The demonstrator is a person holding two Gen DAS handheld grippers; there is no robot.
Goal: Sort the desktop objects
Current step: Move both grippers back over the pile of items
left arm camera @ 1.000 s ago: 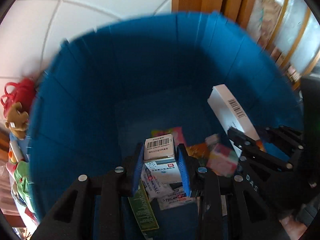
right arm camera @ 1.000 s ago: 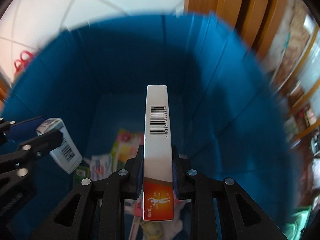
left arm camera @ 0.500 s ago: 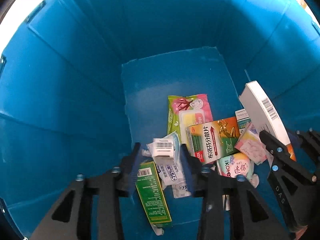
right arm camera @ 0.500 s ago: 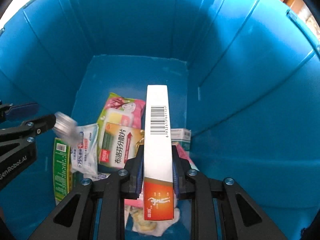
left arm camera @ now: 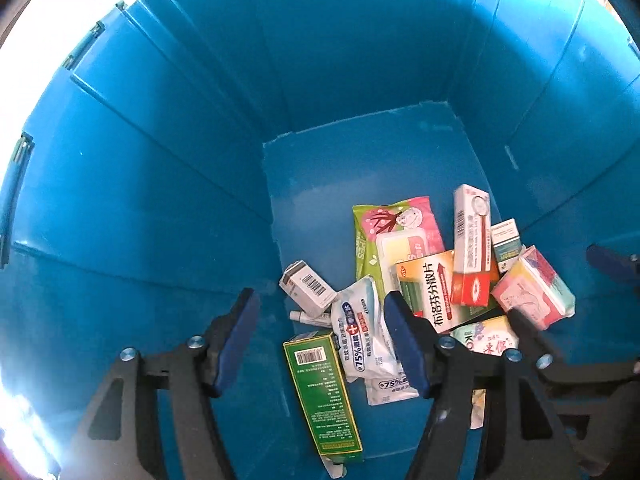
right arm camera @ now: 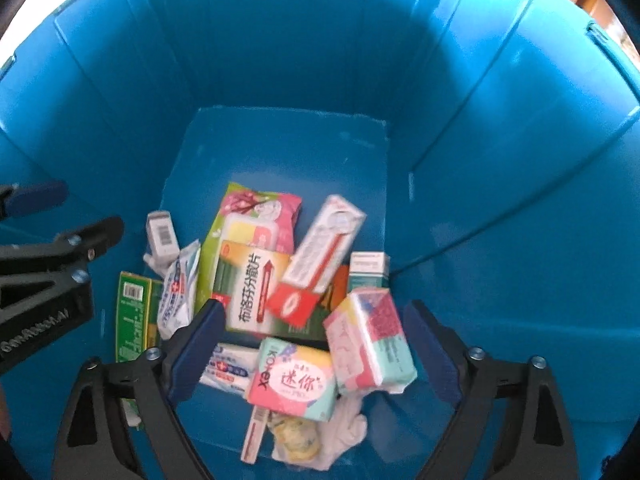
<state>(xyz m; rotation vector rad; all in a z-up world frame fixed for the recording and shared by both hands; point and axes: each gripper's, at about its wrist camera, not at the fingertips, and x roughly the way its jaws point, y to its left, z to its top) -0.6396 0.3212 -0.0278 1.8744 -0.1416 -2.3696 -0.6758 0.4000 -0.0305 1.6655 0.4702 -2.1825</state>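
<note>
Both grippers are pointed steeply down into the blue bin (left arm camera: 160, 184). The left gripper (left arm camera: 320, 332) and right gripper (right arm camera: 316, 344) are opening, nothing gripped. The long white-and-red box (right arm camera: 320, 256) lies at twelve o'clock atop piled packets; the small barcoded box (left arm camera: 308, 288) lies beside a wipes pouch (left arm camera: 360, 332).

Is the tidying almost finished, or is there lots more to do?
Lots of things already lie in the blue bin: the long white-and-red box, the small barcode box, wipes and packets. Nothing is in hand: the left gripper and right gripper jaws are opening, empty. What's left outside isn't visible.
</note>
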